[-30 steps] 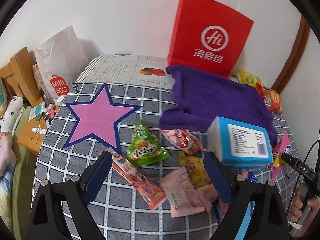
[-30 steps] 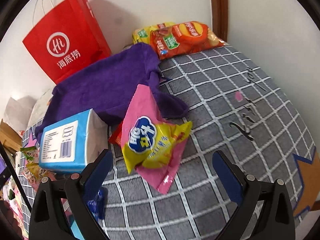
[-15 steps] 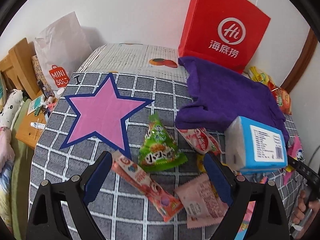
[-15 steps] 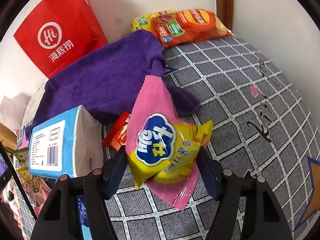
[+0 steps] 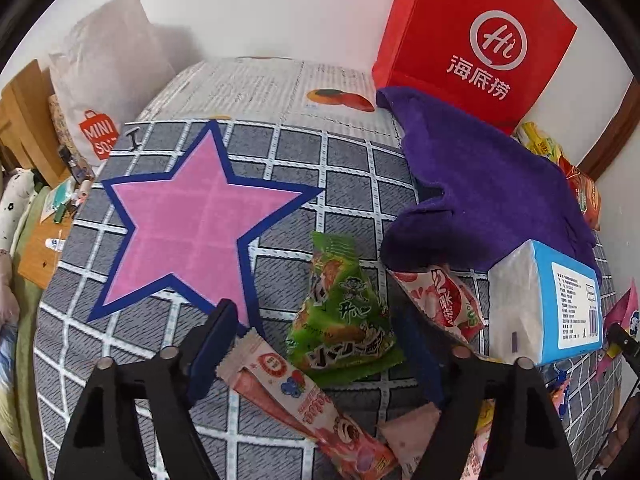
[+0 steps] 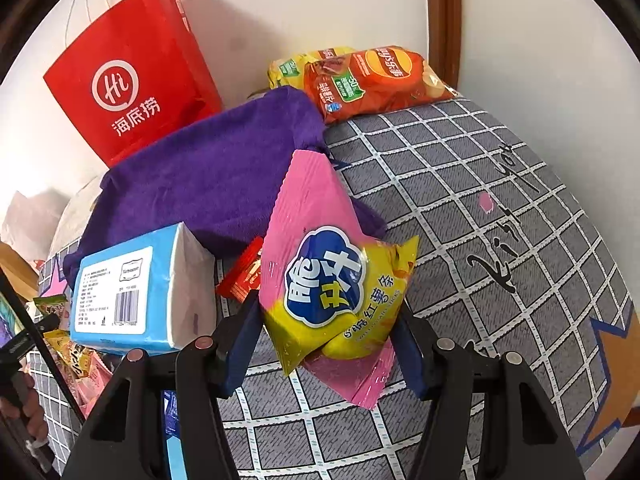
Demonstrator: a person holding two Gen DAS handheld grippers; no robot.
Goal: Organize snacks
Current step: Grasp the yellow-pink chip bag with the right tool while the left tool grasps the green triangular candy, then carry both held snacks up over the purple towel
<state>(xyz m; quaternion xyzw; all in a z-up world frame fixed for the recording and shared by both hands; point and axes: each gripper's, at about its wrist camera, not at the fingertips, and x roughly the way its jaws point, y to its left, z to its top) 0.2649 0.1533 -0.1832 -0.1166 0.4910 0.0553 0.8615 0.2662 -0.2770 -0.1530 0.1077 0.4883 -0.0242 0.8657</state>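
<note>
Two grippers have narrowed since a second ago: the right gripper [image 6: 328,336] is closing, pads pinching the yellow snack bag [image 6: 340,292] near the bed's [image 6: 500,184] right edge; the left gripper [image 5: 320,336], now lower, is closing around the green packet [image 5: 340,320], not yet gripping.

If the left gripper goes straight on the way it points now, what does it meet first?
Probably the green triangular snack packet, lying between the closing jaws of the left gripper; depth is uncertain.

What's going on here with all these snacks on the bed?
A person is sorting snacks with a two-fingered gripper in each hand. The right gripper is closing its jaws on a pink and yellow snack bag. The left gripper is closing around a green snack packet on the checked bedspread, not yet gripping it.
</note>
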